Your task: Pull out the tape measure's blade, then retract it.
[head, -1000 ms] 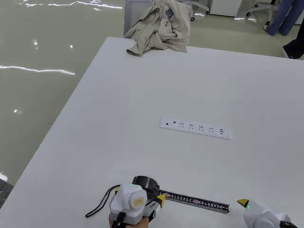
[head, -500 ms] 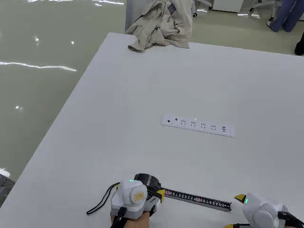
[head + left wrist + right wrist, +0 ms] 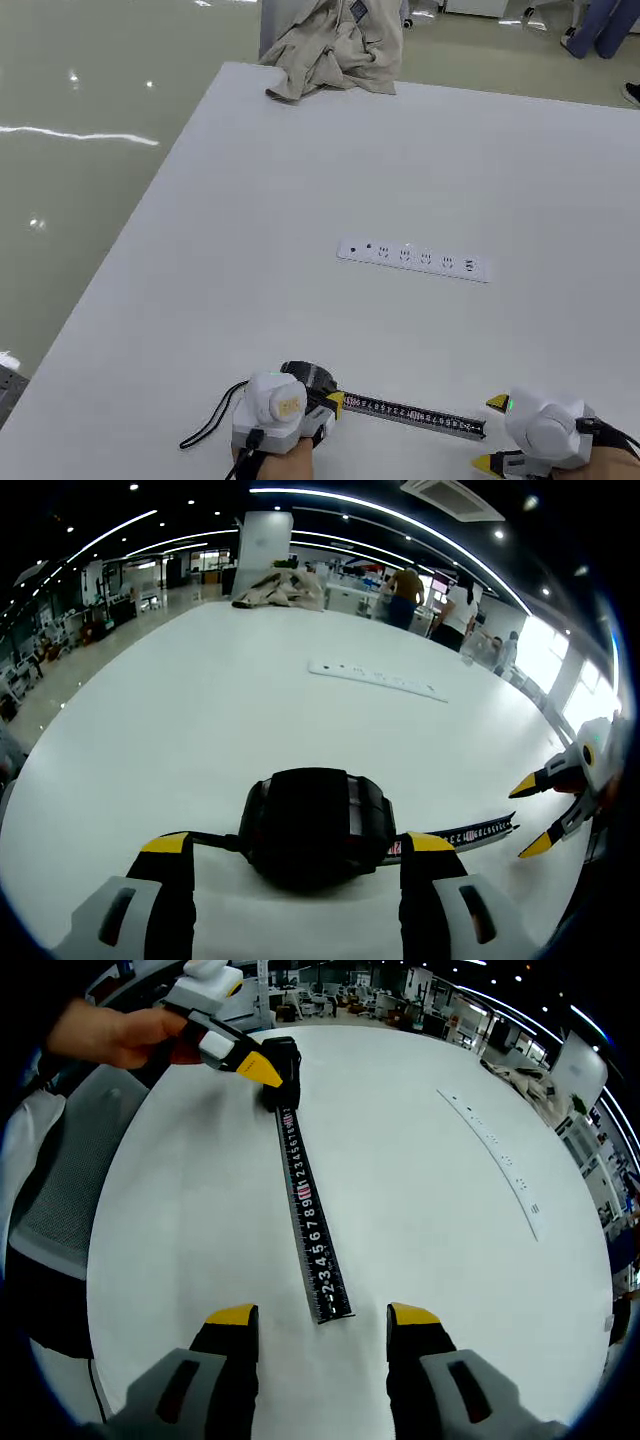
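Observation:
A black tape measure [image 3: 306, 381] lies at the near edge of the white table [image 3: 300, 200]. My left gripper [image 3: 318, 400] is shut on its case [image 3: 315, 825], one yellow-tipped jaw on each side. The dark blade [image 3: 415, 413] runs out to the right, flat on the table. Its free end [image 3: 331, 1307] rests just ahead of the gap between the tips of my right gripper [image 3: 322, 1314], untouched. My right gripper [image 3: 490, 432] stands open, its jaws on either side of the blade's line. The numbered blade [image 3: 305, 1210] leads back to the case [image 3: 280, 1065].
A white power strip [image 3: 412, 260] lies mid-table beyond the blade. A beige jacket [image 3: 330, 45] is heaped at the far edge. The tape's black wrist loop [image 3: 208, 427] trails left of the case. The table's left edge drops to a shiny floor [image 3: 80, 150].
My right gripper has closed in on the blade's free end, and both its yellow tips now flank it. The blade's length and the left gripper look unchanged; the head camera has shifted.

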